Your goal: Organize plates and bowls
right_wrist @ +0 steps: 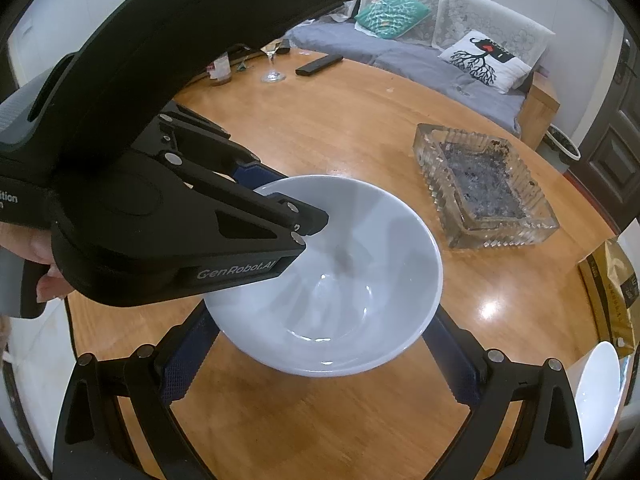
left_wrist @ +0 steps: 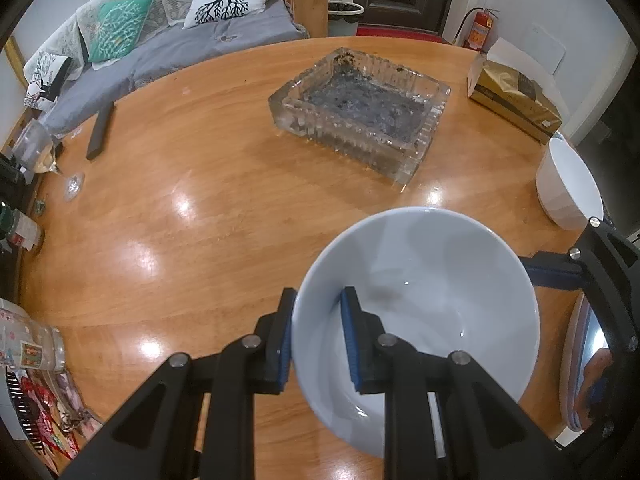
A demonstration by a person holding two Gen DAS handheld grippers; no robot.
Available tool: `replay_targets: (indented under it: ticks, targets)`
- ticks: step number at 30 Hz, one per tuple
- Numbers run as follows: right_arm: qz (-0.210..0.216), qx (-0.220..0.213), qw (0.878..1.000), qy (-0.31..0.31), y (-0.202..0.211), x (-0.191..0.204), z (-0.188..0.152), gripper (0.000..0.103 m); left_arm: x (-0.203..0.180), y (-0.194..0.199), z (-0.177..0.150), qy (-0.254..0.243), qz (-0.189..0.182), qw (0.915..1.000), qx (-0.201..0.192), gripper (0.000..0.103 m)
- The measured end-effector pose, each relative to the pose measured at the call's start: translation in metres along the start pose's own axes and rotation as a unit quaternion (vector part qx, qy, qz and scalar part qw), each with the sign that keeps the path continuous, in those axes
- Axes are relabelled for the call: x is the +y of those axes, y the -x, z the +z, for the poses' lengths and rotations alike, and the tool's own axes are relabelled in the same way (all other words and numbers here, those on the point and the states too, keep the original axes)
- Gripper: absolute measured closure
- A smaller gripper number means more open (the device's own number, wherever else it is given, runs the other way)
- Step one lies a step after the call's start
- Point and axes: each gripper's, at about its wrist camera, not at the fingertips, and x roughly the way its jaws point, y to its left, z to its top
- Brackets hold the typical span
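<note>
Left gripper (left_wrist: 318, 334) pinches the round white ceramic bowl's (left_wrist: 432, 292) near rim; right gripper (right_wrist: 320, 354) spread beneath; thin glazed grip could slip

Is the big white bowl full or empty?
Empty. The bowl shows its bare white inside, with only a small dark smudge. The left gripper pinches its rim.

Black gripper (left_wrist: 316, 336) — blue ribbed pads (left_wrist: 352, 344), silver screws, white "GenRobot.AI" lettering.
</note>
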Motion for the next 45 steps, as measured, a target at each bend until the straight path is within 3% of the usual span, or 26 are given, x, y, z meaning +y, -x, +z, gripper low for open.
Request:
replay_targets:
  ticks: [9, 17, 26, 34, 40, 45]
  targets:
    - [0.004, -0.004, 1.000, 0.003, 0.004, 0.000, -0.004, 0.005, -0.003, 0.003, 0.000, 0.003, 0.012, 0.9999, -0.001, 0.084]
    - [-0.007, -0.051, 0.999, -0.003, 0.044, -0.013, -0.018, 0.007, -0.013, 0.049, 0.009, 0.034, 0.033, 0.9972, -0.058, 0.081]
    - [-0.053, -0.095, 0.992, -0.065, 0.115, -0.085, -0.071, 0.006, -0.095, 0.096, 0.041, -0.001, -0.018, 0.9945, -0.104, 0.059]
    - [-0.097, -0.087, 0.982, -0.135, 0.133, -0.164, -0.127, 0.003, -0.173, 0.059, 0.075, -0.027, -0.036, 0.9959, -0.078, 0.057]
    - [-0.101, -0.061, 0.983, -0.142, 0.112, -0.199, -0.150, 0.003, -0.206, 0.017, 0.085, -0.040, -0.040, 0.9971, -0.052, 0.057]
    - [-0.079, -0.044, 0.986, -0.140, 0.090, -0.218, -0.156, 0.003, -0.223, -0.020, 0.093, -0.039, -0.051, 0.9975, -0.031, 0.057]
